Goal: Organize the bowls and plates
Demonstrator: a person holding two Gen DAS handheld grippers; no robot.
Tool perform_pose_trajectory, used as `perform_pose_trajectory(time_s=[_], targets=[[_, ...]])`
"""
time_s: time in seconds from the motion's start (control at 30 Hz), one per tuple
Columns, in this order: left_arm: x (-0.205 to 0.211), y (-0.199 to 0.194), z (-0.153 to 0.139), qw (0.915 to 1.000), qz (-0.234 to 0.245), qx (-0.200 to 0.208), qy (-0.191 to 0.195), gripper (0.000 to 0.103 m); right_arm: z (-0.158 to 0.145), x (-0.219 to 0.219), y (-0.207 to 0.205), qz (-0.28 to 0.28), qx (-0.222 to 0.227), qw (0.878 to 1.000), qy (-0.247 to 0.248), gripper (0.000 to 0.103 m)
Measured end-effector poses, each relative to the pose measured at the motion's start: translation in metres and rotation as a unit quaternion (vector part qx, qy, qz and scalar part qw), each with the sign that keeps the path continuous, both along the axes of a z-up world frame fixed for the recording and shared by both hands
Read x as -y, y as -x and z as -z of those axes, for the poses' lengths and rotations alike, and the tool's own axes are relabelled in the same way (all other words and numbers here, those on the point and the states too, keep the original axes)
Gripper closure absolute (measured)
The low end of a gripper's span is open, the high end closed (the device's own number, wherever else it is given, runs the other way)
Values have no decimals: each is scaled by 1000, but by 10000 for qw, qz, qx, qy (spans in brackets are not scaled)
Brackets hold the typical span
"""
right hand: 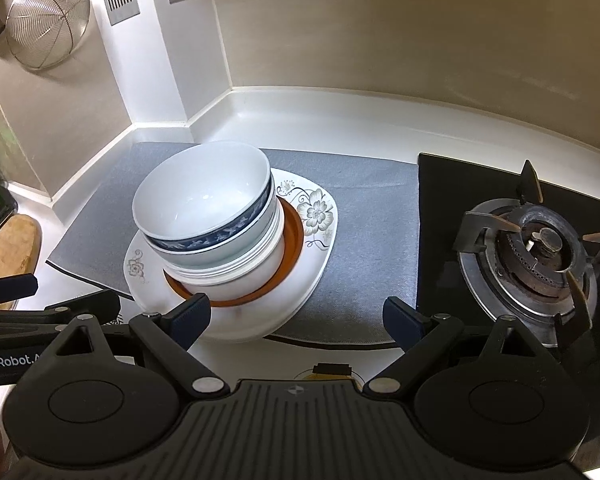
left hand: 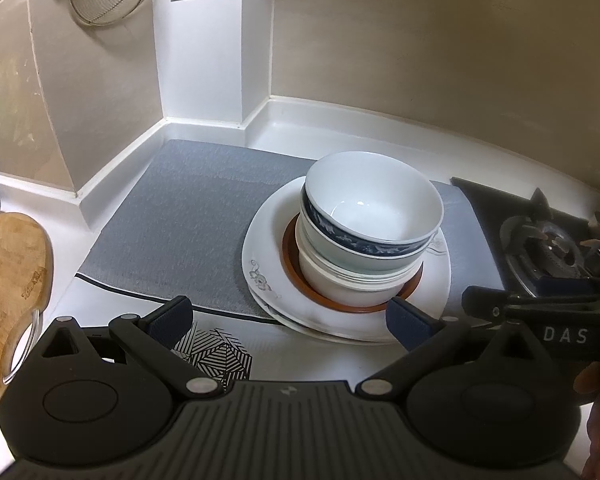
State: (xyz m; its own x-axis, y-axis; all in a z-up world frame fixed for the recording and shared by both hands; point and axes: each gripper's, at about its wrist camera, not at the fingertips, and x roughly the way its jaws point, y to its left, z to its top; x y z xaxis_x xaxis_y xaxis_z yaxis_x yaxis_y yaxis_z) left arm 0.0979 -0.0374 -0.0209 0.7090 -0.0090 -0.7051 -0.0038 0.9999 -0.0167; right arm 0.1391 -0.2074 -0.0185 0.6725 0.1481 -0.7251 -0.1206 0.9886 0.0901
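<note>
Bowls [left hand: 370, 216] stacked on plates [left hand: 268, 264], lower rims hidden; left hand-held gripper [left hand: 288, 320] and right hand-held gripper [right hand: 296, 318] both spread, empty.

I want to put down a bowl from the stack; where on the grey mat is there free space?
The grey mat is bare on its left half, between the wall corner and the floral plate. A narrower bare strip lies between that plate and the gas stove. The middle is crowded by the stack of bowls.
</note>
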Motion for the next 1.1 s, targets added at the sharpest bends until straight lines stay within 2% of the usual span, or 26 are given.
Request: perform_pose_trajectory(time_s=[1.1], targets=[[7, -2, 0, 9997, 232, 70, 45, 0, 0, 7, 7, 192, 5, 9998, -16, 9]])
